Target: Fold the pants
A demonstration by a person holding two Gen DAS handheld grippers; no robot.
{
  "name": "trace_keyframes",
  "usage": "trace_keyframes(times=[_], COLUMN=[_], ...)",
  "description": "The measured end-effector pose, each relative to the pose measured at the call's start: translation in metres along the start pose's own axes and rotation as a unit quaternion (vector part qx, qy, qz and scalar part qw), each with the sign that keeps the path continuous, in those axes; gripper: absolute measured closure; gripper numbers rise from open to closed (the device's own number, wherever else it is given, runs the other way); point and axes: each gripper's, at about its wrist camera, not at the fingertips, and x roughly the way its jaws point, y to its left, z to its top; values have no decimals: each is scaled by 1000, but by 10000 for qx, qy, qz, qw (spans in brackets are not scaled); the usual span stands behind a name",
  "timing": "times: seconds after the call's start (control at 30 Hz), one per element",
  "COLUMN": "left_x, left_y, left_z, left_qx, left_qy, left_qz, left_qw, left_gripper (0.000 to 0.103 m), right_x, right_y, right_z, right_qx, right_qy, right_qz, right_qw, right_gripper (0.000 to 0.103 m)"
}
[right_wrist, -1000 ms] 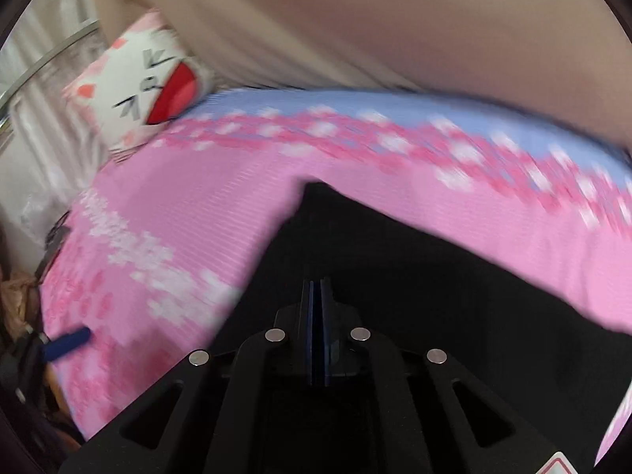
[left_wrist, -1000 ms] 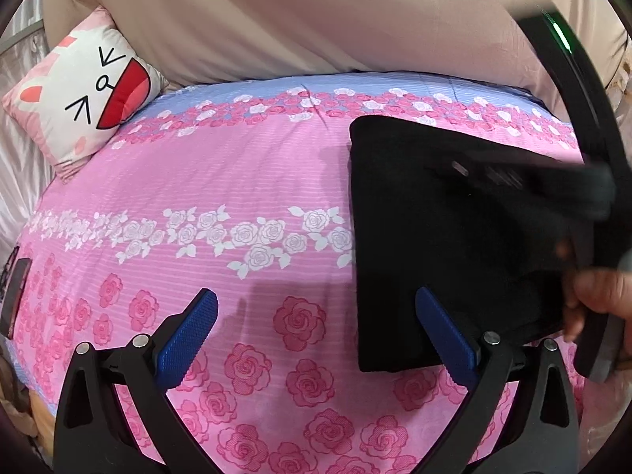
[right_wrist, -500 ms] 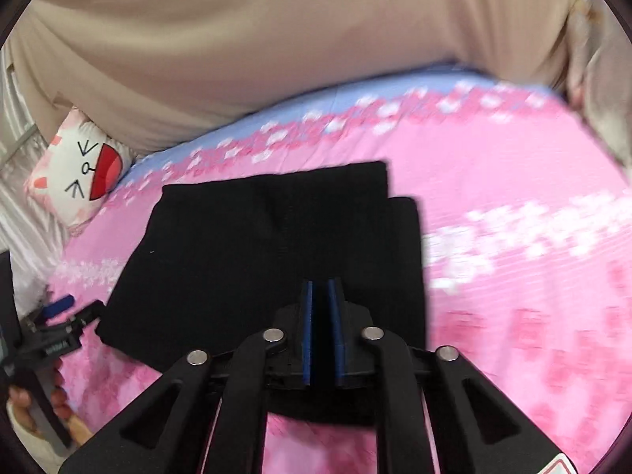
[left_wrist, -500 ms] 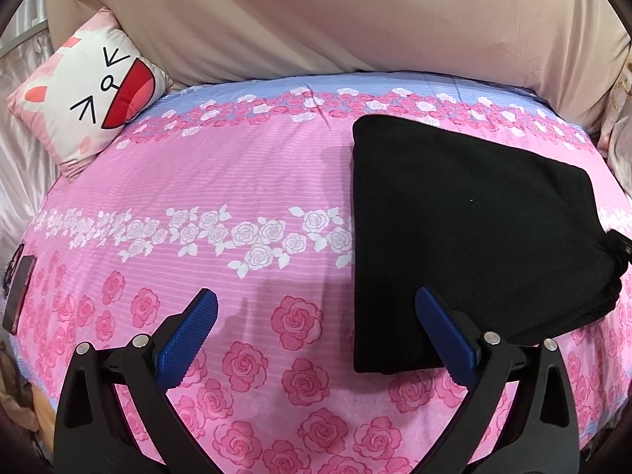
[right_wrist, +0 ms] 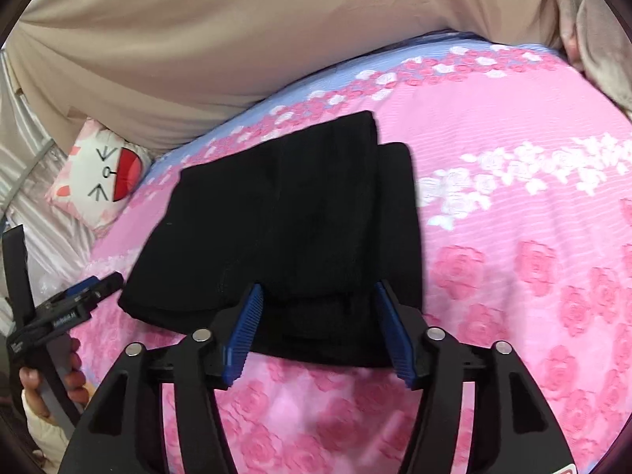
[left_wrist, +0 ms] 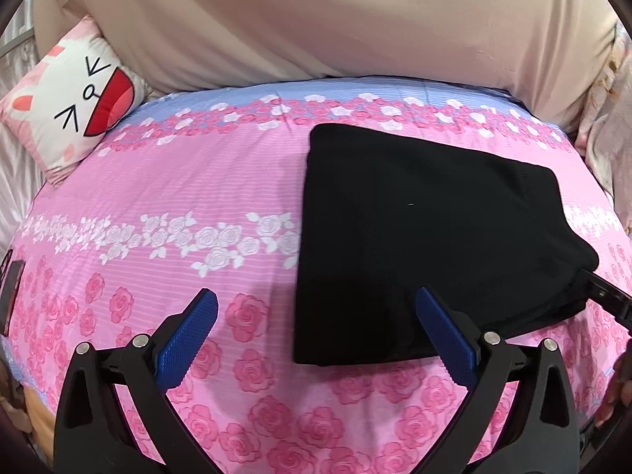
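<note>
We hold both claws tilted down over the bed. Our right claw has just been opening; its jaws stand apart over the near edge of the folded black pants, not pressing on them. Our left claw gapes wide and empty, one pad over the pants' near corner. The pants lie flat on the pink rose bedspread. A cat pillow leans at the far left.
</note>
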Motion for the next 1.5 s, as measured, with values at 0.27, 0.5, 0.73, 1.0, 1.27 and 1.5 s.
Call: trace_keyframes(times=[0.27, 0.5, 0.73, 1.0, 1.27, 1.5], left_x=[2, 16, 8, 6, 12, 22], left_y=[-11, -19, -26, -32, -43, -44], left_z=[-2, -7, -7, -5, -6, -9], left_qx=[251, 270, 365, 444, 536, 469], left_qy=[4, 223, 141, 125, 148, 328], left_qz=[144, 78, 51, 73, -4, -42], left_qw=[9996, 9994, 9992, 9989, 9985, 9984], left_gripper=[5, 5, 5, 5, 5, 5], right_x=[-48, -34, -24, 5, -13, -34], right_y=[9, -50, 1, 17, 8, -6], right_z=[5, -12, 2, 9, -4, -5], right_qx=[-447, 548, -73, 105, -296, -63], right_qy=[-583, -154, -85, -199, -92, -424], right_qz=[-297, -258, 338, 764, 15, -6], right_qw=[9969, 9980, 9994, 9968, 9995, 9991], right_gripper=[103, 89, 40, 92, 90, 56])
